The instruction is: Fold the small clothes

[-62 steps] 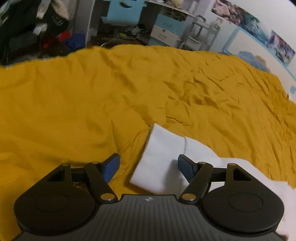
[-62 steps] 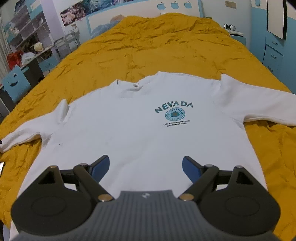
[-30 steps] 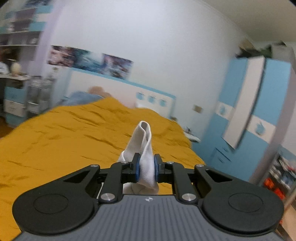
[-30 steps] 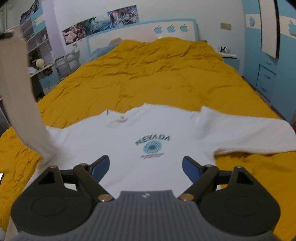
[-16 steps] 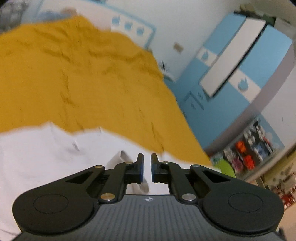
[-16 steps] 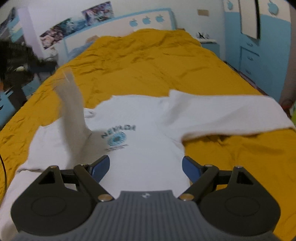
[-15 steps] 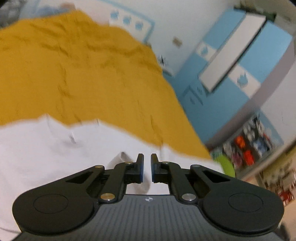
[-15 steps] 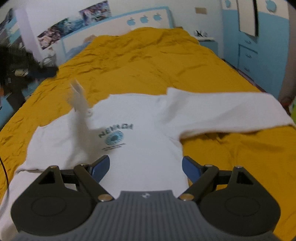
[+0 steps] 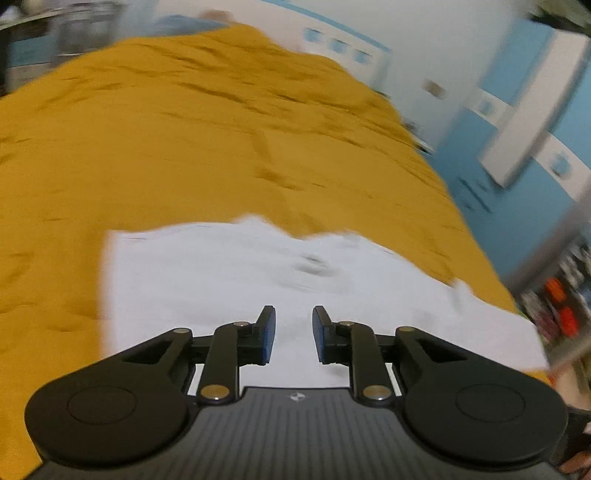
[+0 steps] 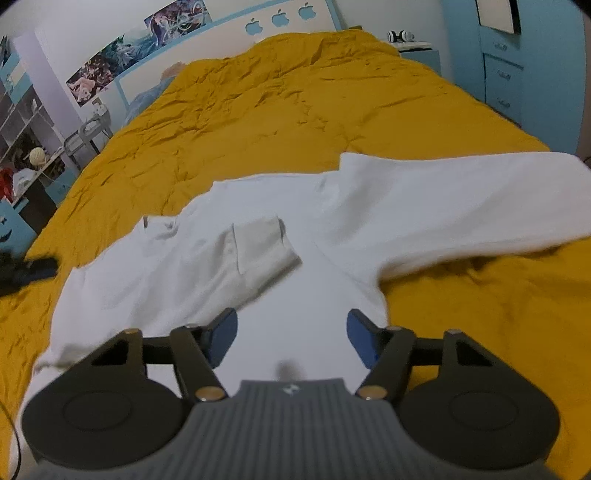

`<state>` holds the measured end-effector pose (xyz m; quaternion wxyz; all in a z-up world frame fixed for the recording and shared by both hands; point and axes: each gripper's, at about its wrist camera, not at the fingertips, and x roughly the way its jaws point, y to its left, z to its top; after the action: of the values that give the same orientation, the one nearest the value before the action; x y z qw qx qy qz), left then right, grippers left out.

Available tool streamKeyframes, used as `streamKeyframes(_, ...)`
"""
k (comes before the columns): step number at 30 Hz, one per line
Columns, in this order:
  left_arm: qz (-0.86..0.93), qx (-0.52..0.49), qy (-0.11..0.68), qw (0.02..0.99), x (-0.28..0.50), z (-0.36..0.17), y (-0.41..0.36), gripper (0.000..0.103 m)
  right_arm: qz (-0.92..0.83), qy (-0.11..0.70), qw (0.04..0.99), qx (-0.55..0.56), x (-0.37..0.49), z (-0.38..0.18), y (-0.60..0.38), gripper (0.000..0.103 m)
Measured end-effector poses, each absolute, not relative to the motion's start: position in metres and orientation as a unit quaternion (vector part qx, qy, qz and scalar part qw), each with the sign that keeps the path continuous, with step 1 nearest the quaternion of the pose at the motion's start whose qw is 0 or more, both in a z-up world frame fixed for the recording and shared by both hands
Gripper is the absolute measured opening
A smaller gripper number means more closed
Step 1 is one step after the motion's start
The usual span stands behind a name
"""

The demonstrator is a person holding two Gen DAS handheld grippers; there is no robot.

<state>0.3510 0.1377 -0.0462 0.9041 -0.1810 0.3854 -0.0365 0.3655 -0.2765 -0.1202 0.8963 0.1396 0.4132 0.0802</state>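
A white long-sleeve shirt (image 10: 306, 295) lies flat on the yellow bedspread (image 10: 295, 110). Its left sleeve (image 10: 258, 247) is folded across the chest and covers the print. Its right sleeve (image 10: 461, 199) stretches out to the right. My right gripper (image 10: 291, 332) is open and empty over the shirt's lower part. In the blurred left wrist view the shirt (image 9: 258, 277) lies ahead, and my left gripper (image 9: 293, 334) hovers over it, partly open and empty.
The bed's headboard (image 10: 229, 26) is at the far end. Blue cabinets (image 10: 517, 66) stand to the right of the bed, shelves and a desk (image 10: 26, 147) to the left. A dark object (image 10: 26, 269) lies at the bed's left edge.
My left gripper carried the left sleeve over the shirt's chest, let it go and opened. The sleeve now lies folded across the print. My right gripper stayed open and moved slightly.
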Motion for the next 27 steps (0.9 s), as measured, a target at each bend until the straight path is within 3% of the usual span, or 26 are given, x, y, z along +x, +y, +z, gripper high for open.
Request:
streamKeyframes(3, 0.002, -0.195, 0.386, 0.902, 0.345, -0.052, 0.175, 0.024, 0.092, 0.411, 0.897, 0.137, 0.394, -0.124, -0.268, 0.045)
streamKeyframes(9, 0.034, -0.209, 0.400, 0.892, 0.328, -0.081, 0.208, 0.024, 0.065, 0.438, 0.884, 0.151, 0.451, -0.148, -0.260, 0.044)
streamKeyframes(11, 0.042, -0.222, 0.404, 0.886, 0.324, -0.093, 0.214, 0.024, 0.063, 0.453, 0.875, 0.161, 0.464, -0.159, -0.256, 0.034)
streamKeyframes(13, 0.047, -0.234, 0.404, 0.883, 0.320, -0.101, 0.219, 0.024, 0.065, 0.461, 0.871, 0.159, 0.470, -0.167, -0.250, 0.011)
streamKeyframes(15, 0.049, -0.244, 0.400, 0.882, 0.316, -0.106, 0.225, 0.024, 0.064, 0.455, 0.876, 0.143, 0.470, -0.166, -0.244, 0.002)
streamKeyframes(22, 0.048, -0.261, 0.389, 0.882, 0.312, -0.115, 0.233, 0.024, 0.097, 0.383, 0.905, 0.154, 0.421, -0.111, -0.255, 0.001)
streamKeyframes(27, 0.049, -0.267, 0.390, 0.880, 0.311, -0.118, 0.234, 0.024, 0.065, 0.459, 0.879, 0.115, 0.410, -0.145, -0.262, 0.002)
